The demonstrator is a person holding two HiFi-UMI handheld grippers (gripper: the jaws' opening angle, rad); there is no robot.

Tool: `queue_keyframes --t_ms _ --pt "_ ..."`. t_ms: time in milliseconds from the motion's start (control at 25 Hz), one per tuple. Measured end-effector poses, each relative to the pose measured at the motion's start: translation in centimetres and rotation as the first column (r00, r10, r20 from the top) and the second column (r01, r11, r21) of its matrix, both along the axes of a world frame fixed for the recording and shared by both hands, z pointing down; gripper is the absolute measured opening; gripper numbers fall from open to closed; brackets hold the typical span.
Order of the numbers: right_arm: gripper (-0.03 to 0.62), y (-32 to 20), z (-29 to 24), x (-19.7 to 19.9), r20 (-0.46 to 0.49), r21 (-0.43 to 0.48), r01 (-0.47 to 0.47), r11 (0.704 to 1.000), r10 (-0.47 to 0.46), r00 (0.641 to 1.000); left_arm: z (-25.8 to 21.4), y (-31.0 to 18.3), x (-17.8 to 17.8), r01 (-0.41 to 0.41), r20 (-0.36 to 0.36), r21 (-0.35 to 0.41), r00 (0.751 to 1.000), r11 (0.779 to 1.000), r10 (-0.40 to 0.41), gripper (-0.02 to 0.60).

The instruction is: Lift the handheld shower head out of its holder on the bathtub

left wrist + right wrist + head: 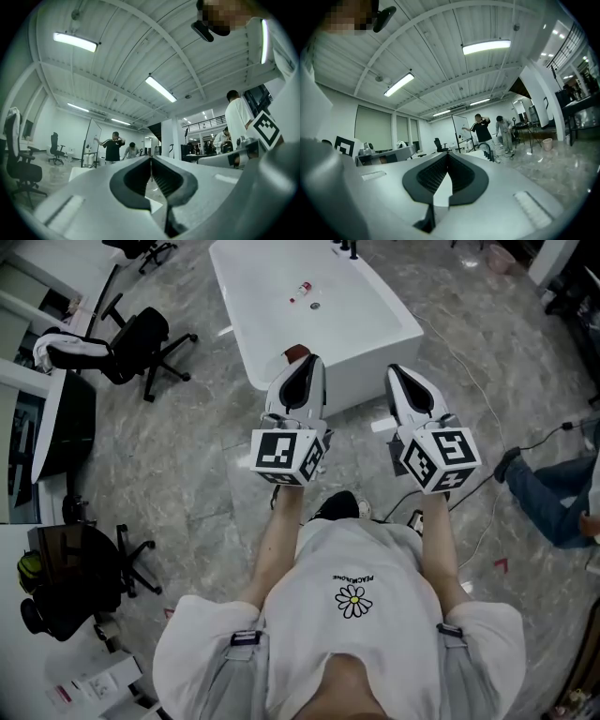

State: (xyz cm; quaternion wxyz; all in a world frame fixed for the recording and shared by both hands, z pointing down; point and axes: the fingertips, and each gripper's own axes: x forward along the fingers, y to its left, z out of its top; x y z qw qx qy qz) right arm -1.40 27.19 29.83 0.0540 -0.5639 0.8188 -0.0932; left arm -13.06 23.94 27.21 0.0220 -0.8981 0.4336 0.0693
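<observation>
The left gripper (151, 161) has its jaws pressed together, dark ribbed pads meeting at the tips w/ nothing between them. The right gripper (447, 157) is the same, clenched on nothing. In the head view both are held side by side at chest height, apart from each other, w/ the left gripper (303, 362) and right gripper (395, 369) pointing toward the near end of a white bathtub (394, 329). The shower head sits among the dark fittings (349, 249) on the tub's far rim, well apart from both grippers. It is too small to tell from the tap or holder, though the right gripper view shows a black curved tap (490, 150) there. Inside the tub lie a small red-and-white bottle (300, 291) and a drain (315, 306). The floor (206, 456) is grey marble-look tile, w/ a cable (487, 395) trailing over it. A black office chair (141, 341) w/ a white cloth (70, 348) stands left of the tub. Two people at a whiteboard (461, 126) show far off, under a ribbed ceiling w/ strip lights (485, 47).
</observation>
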Motion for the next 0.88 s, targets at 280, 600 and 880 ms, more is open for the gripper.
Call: queue_keyframes --t_ms 280,600,880 --pt "0.021 -1.2 1.3 1.3 -0.015 -0.03 0.007 1.0 -0.007 1.0 -0.2 -1.0 1.1 0.003 0.015 0.002 1.0 1.0 -0.003 0.001" --pt "0.021 -6.4 3.1 3.5 -0.039 -0.036 -0.034 0.999 0.032 0.999 0.8 -8.1 0.8 0.052 -0.034 0.013 0.998 0.999 -0.052 0.001" --pt "0.021 -17.6 1.2 6.7 -0.09 -0.017 -0.045 0.999 0.044 0.995 -0.7 -18.8 4.0 0.04 -0.081 0.039 0.996 0.998 -0.037 0.001"
